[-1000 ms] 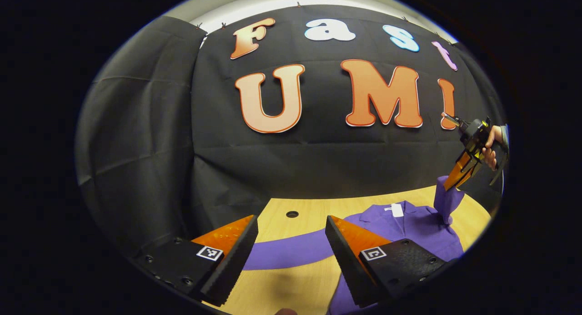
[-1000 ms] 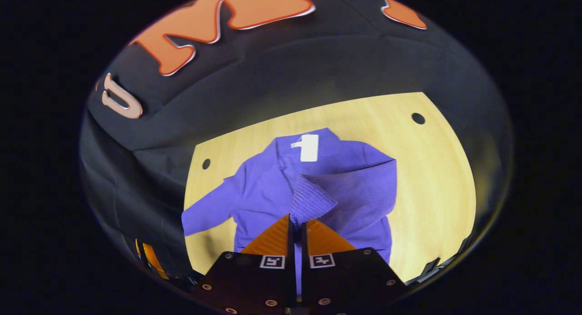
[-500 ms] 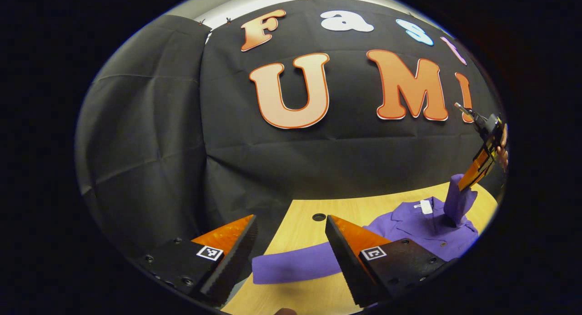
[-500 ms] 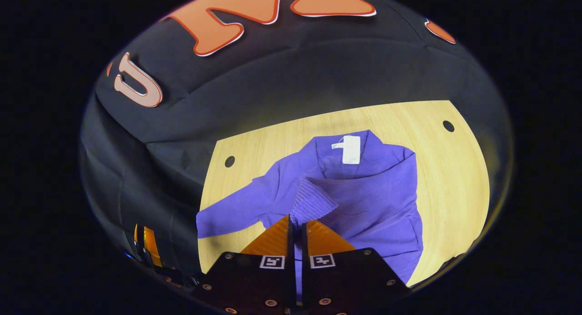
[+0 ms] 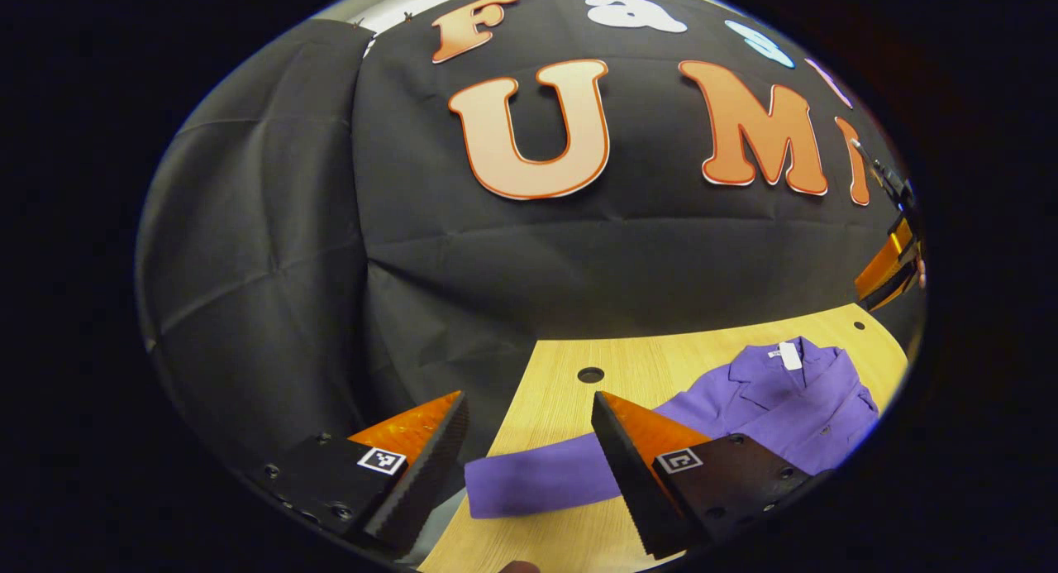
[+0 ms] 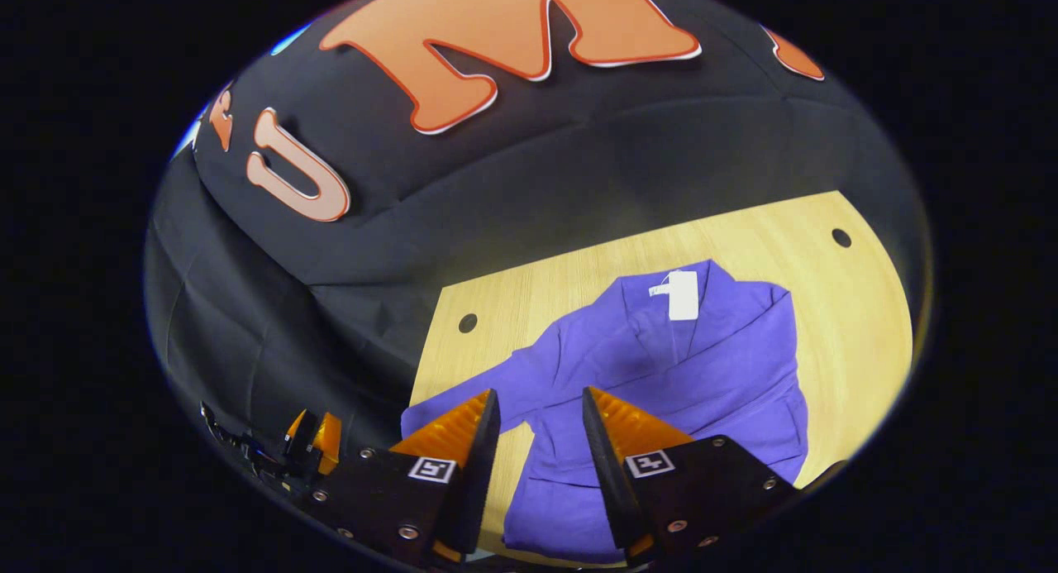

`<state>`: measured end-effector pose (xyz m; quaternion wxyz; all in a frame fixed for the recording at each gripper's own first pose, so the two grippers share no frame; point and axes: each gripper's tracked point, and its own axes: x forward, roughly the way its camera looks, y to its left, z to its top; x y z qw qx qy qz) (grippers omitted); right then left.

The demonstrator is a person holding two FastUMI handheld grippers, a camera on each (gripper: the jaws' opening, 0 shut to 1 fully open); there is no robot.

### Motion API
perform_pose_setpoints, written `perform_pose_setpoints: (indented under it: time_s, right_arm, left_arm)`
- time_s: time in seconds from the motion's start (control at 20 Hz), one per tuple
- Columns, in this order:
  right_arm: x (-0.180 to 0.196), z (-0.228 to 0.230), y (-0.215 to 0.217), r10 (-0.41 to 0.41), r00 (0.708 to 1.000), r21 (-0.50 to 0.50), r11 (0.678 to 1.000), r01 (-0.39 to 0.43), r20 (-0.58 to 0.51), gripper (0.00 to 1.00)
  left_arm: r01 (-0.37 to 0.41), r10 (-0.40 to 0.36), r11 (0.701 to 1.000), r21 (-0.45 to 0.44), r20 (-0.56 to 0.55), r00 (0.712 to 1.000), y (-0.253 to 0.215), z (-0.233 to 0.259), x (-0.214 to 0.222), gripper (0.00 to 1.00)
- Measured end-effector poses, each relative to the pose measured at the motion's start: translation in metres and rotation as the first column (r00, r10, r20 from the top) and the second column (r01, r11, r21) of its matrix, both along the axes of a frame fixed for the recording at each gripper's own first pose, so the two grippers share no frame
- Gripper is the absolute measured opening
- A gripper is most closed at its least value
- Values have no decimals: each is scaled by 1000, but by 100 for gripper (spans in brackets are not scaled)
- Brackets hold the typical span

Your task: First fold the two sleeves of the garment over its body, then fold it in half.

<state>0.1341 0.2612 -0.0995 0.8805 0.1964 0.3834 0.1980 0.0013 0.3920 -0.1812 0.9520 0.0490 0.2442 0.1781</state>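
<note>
- The purple garment [image 6: 661, 374] lies flat on the light wooden table [image 6: 860, 325], with its collar toward the black cloth wall [image 6: 512, 217].
- One sleeve is folded over the body of the garment; the other sleeve [image 5: 545, 478] is stretched out to the side on the table.
- The left hand-held gripper [image 5: 529, 465] has its fingers spread wide. It holds nothing. The end of the stretched sleeve shows between its fingers, lower down on the table; I cannot tell if it touches them.
- The right hand-held gripper [image 6: 537, 457] also has its fingers apart, with a clear gap, and it pinches nothing. It is above the lower part of the garment, near the base of the stretched sleeve.
- In the left gripper view, the right hand-held gripper shows far at the right edge, high above the table and well apart from the garment.
- The table has small round holes: one [image 5: 590, 374] near the wall beside the stretched sleeve, and one [image 6: 841, 238] at the far corner on the other side.
- A white label [image 6: 683, 295] sits inside the collar. Its writing is too small to read.
- Nothing lies on the garment.
</note>
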Motion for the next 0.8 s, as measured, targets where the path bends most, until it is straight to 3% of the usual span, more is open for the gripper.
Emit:
perform_pose_setpoints:
  time_s: [0.15,0.2,0.25,0.35,0.6,0.8]
  right_arm:
    - [0,24,-24,-39,993,-19,999,41,109,76]
    - [-2,32,-34,-57,988,-26,998,62,146,68]
    - [-2,40,-45,-75,980,-31,996,82,183,85]
    - [-9,53,-65,-103,965,-49,992,118,243,91]
    - [-25,65,-120,-136,915,-160,964,210,381,95]
    - [-45,74,-148,-182,882,-139,954,266,434,95]
  left_arm:
    - [-29,19,995,-95,-101,995,7,-33,3,94]
    - [-42,23,991,-129,-147,989,9,-45,3,94]
    - [-56,28,987,-151,-176,984,12,-55,4,94]
    - [-88,37,976,-197,-249,968,17,-73,3,94]
    - [-180,45,942,-284,-423,905,30,-116,-4,95]
    - [-245,45,922,-300,-545,837,46,-150,-7,96]
